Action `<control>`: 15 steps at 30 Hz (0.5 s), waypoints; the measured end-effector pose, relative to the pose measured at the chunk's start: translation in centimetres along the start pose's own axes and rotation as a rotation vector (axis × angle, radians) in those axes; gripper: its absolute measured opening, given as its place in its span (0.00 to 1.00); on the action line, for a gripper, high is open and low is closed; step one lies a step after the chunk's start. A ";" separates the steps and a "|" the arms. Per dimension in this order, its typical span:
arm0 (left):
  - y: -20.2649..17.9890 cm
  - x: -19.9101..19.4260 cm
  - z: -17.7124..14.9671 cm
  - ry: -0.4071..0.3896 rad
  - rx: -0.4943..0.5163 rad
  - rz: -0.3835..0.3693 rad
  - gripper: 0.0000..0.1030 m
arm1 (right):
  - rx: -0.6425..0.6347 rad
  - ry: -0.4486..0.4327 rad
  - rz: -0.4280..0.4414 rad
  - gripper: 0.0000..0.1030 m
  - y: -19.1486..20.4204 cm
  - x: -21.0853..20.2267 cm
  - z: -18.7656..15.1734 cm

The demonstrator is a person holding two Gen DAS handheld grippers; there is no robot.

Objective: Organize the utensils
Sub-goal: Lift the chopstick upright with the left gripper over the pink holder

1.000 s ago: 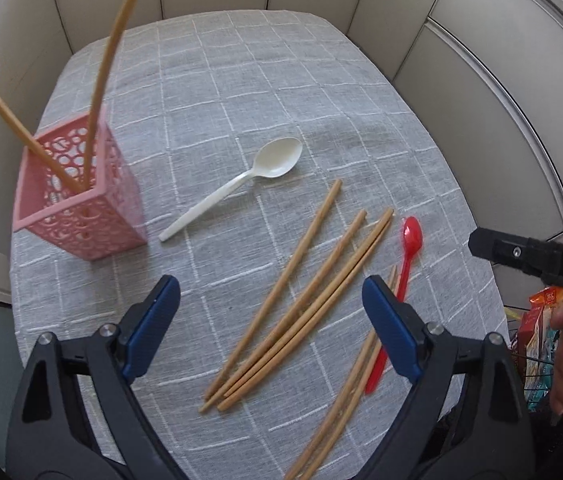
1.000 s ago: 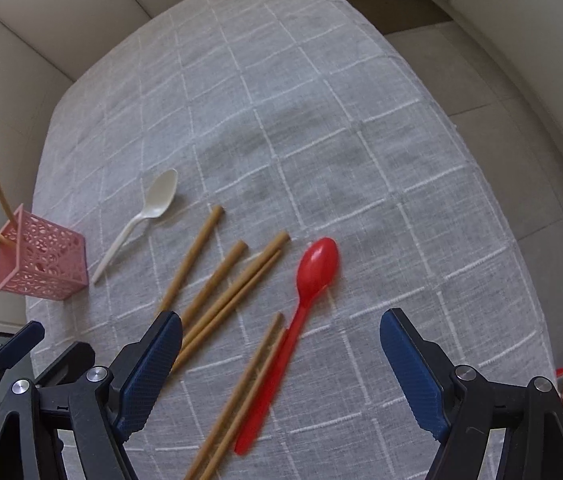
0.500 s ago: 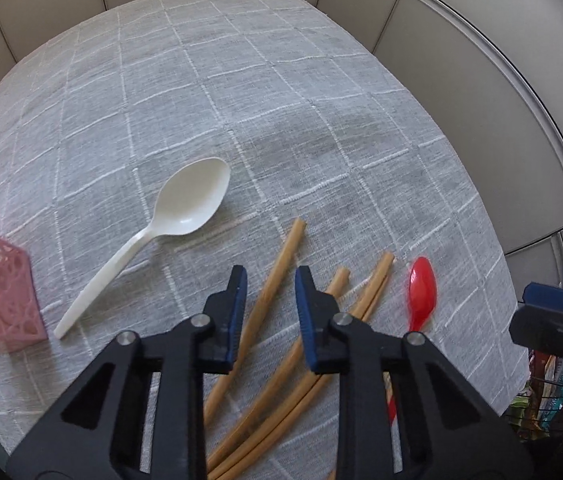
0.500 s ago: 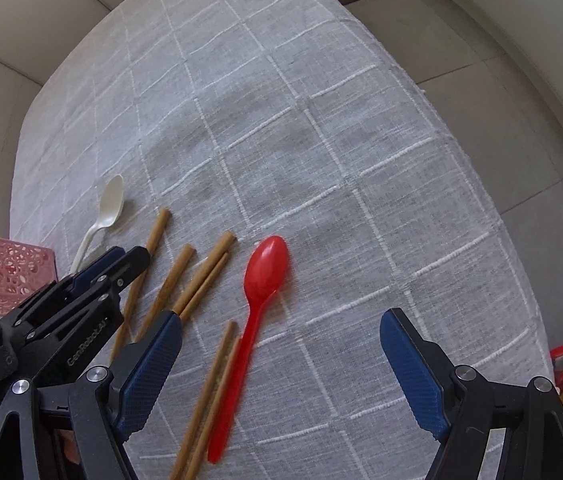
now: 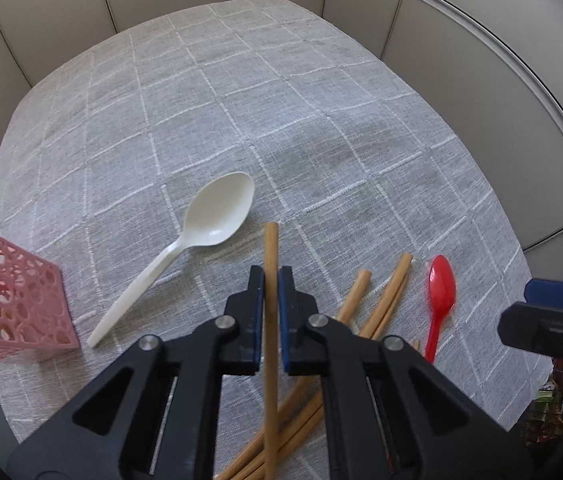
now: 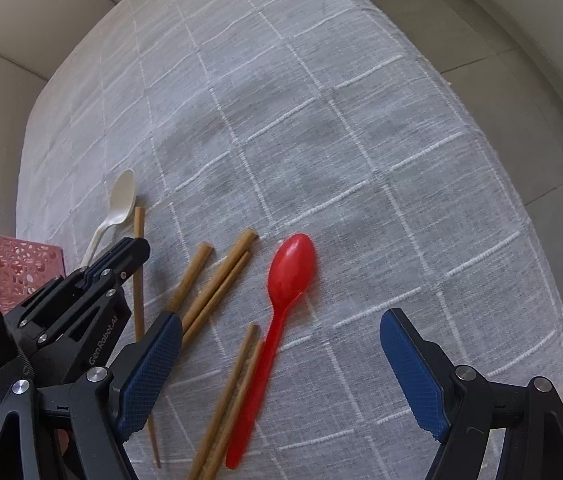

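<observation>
The left gripper point(image 5: 270, 284) has just squeezed its blue jaws together, and one brown chopstick point(image 5: 270, 320) is pinched between them. The stick runs straight through the gap, and its flat end pokes out past the jaw tips. From the right wrist view the same stick point(image 6: 138, 280) can be seen going under the tip of the left gripper point(image 6: 137, 246).

Just past the jaw tips and off to the left lies a white spoon point(image 5: 185, 248) on the grey checked cloth point(image 5: 241, 100). Farther left stands a pink basket point(image 5: 5, 300) full of little holes. To the right of the shut jaws lie more chopsticks point(image 5: 385, 304) in a loose bunch, and past them a red spoon point(image 5: 439, 300).

The right gripper point(image 6: 281, 372) has its blue jaws wide apart, and they hold nothing. The red spoon point(image 6: 277, 328) lies on the cloth between them, with its bowl out past the tips. Two chopsticks point(image 6: 233, 396) lie right beside its handle, nearer the left jaw. Three more point(image 6: 217, 280) lie just past the left jaw's tip.
</observation>
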State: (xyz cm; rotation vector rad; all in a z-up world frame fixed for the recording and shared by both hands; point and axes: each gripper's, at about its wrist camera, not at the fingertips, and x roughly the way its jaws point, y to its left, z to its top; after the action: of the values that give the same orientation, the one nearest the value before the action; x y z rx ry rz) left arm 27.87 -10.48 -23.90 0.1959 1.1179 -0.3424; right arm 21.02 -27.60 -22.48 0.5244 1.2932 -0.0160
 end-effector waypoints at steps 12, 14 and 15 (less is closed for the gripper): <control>4.2 -6.0 -3.4 -0.059 -0.060 0.020 0.08 | -0.009 0.051 0.092 0.36 3.6 3.8 1.0; 4.8 -6.5 -3.9 -0.063 -0.071 0.021 0.08 | -0.007 0.067 0.106 0.28 4.2 4.7 1.2; 5.2 -6.7 -4.2 -0.063 -0.078 0.022 0.08 | -0.006 0.074 0.110 0.26 4.5 5.1 1.3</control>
State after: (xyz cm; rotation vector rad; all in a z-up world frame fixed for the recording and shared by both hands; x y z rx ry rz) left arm 23.60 -3.18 -19.69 0.1270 1.0641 -0.2831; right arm 25.03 -22.65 -25.33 0.5955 1.3342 0.0993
